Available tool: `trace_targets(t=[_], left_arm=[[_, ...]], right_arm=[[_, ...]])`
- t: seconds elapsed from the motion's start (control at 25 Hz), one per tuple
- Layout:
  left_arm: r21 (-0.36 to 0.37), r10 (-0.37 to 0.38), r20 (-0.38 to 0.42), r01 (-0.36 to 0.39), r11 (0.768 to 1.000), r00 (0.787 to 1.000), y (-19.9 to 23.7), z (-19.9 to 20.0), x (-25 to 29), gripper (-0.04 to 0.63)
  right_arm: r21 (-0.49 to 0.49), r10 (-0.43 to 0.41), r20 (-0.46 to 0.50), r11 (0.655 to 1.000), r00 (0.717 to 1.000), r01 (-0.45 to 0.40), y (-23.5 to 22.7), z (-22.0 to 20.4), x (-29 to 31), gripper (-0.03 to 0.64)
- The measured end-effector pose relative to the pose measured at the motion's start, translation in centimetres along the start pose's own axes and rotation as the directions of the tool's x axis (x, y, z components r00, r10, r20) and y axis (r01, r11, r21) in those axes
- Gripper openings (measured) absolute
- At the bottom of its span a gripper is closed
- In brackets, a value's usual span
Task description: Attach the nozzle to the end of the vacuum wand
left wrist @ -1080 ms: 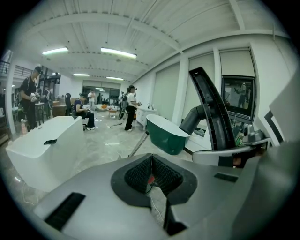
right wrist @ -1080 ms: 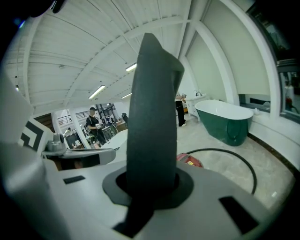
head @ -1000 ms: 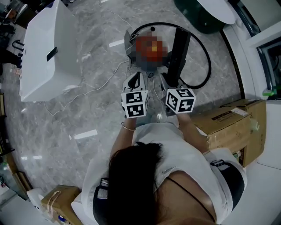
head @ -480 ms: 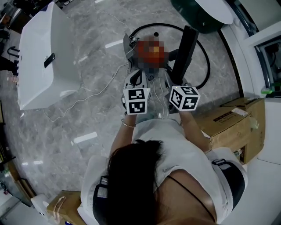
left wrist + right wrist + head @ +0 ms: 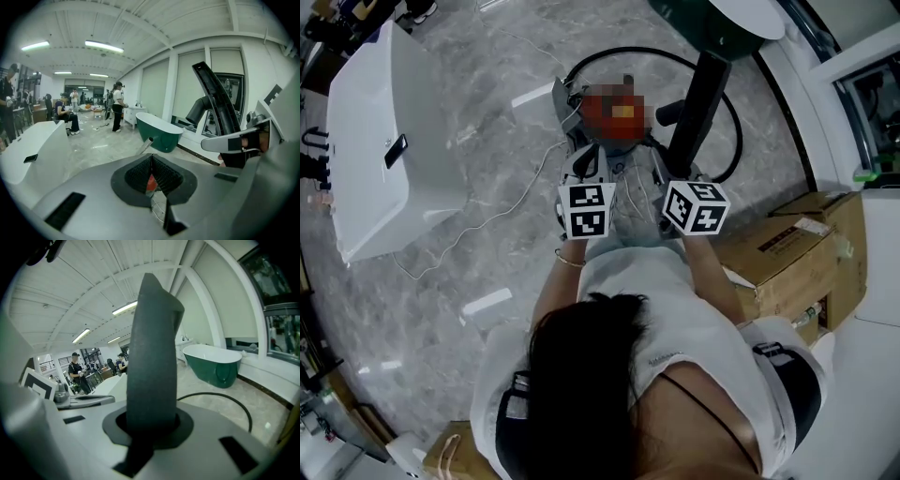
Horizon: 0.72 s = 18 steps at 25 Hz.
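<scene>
The nozzle [image 5: 699, 94] (a long black one) is standing up tall in the right gripper [image 5: 668, 173], and its fingers are pinching it tight near its lower end. It is pointing up and away from the person, over the black hose [image 5: 738, 131] that is lying in a loop on the floor [image 5: 487, 178]. The shiny end of the wand [image 5: 144, 146] is poking up beyond the left gripper [image 5: 151, 174], whose fingers are pressed together with nothing I can see between them. The nozzle and the wand are apart, so the joining is not done yet. To do this step well, I think the person should be turning the nozzle so its open end is facing the wand tip, lining the two up straight, and then pushing slowly. The left gripper should be steadying the wand, because a crooked push could make the nozzle slip.
</scene>
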<state>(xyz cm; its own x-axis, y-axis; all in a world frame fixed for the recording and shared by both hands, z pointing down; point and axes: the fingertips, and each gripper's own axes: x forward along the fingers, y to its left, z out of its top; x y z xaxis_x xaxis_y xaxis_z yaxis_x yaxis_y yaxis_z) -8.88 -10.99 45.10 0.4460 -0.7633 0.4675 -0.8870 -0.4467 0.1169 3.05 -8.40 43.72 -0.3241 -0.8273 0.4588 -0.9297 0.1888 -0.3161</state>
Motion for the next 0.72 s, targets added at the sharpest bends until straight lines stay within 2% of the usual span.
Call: trace_targets(t=[0.28,0.72], left_arm=[[0.044,-0.031,-0.009,0.032,0.999,0.999,-0.4,0.1,1.5,0.003],[0.105,-0.004,-0.034,0.008,0.994,0.999,0.7,-0.9,4.2,0.003]], right_arm=[[0.008,-0.014,0.006,1.000,1.000,0.014,-0.4,0.1,0.4,0.046],[0.037,-0.024,0.017,0.999,1.000,0.023,-2.2,0.9,2.3,0.046]])
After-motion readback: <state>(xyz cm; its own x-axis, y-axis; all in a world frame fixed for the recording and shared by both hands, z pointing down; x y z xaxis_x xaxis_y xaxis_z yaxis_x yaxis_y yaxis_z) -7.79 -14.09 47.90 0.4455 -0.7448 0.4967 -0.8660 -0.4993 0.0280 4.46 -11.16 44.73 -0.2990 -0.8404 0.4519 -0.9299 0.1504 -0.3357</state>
